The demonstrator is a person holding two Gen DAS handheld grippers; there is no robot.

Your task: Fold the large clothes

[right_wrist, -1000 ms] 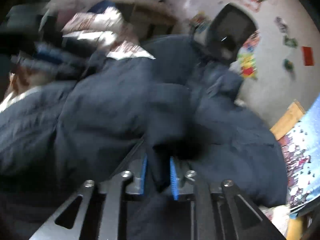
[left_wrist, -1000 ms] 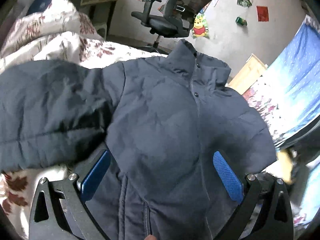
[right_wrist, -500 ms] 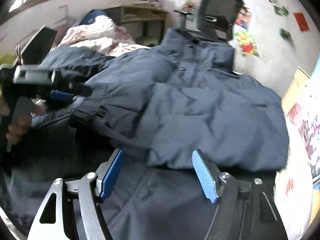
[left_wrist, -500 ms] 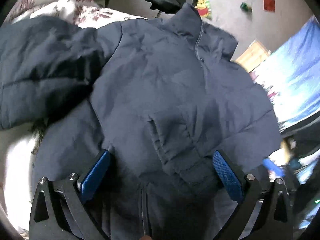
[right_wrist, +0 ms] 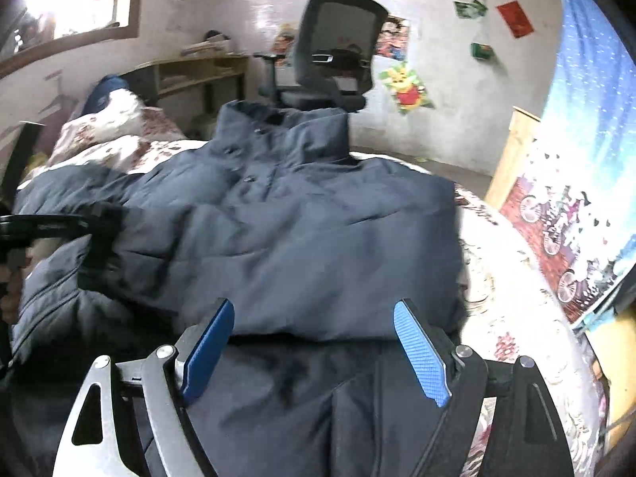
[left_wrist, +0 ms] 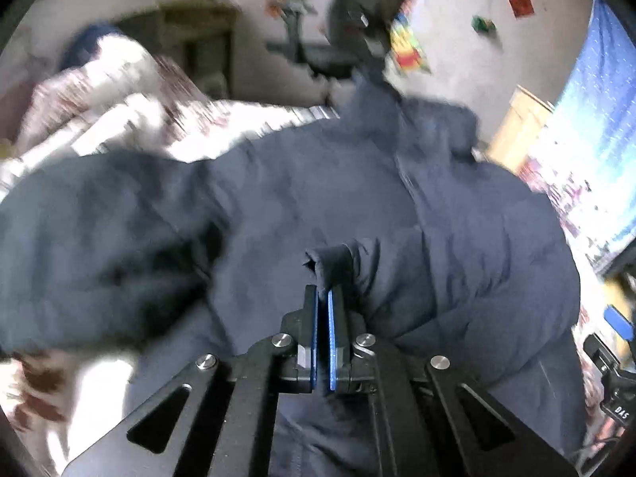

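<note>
One dark navy padded jacket point(right_wrist: 302, 230) on floral bedspread point(right_wrist: 512, 278); left gripper point(left_wrist: 322, 298) clamped on its cuff point(left_wrist: 334, 262), right gripper point(right_wrist: 314, 318) opening, empty.

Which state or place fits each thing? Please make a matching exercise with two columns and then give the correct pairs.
Things:
1. left gripper
2. right gripper
3. office chair
4. jacket

States or places:
A. spread over the flowered bed cover
B. jaws apart and opening, nothing pressed between the pads
C. stands by the wall behind the jacket collar
D. shut on a fold of jacket fabric

Pairs: 1-D, 2-B, 3-C, 4-A
</note>
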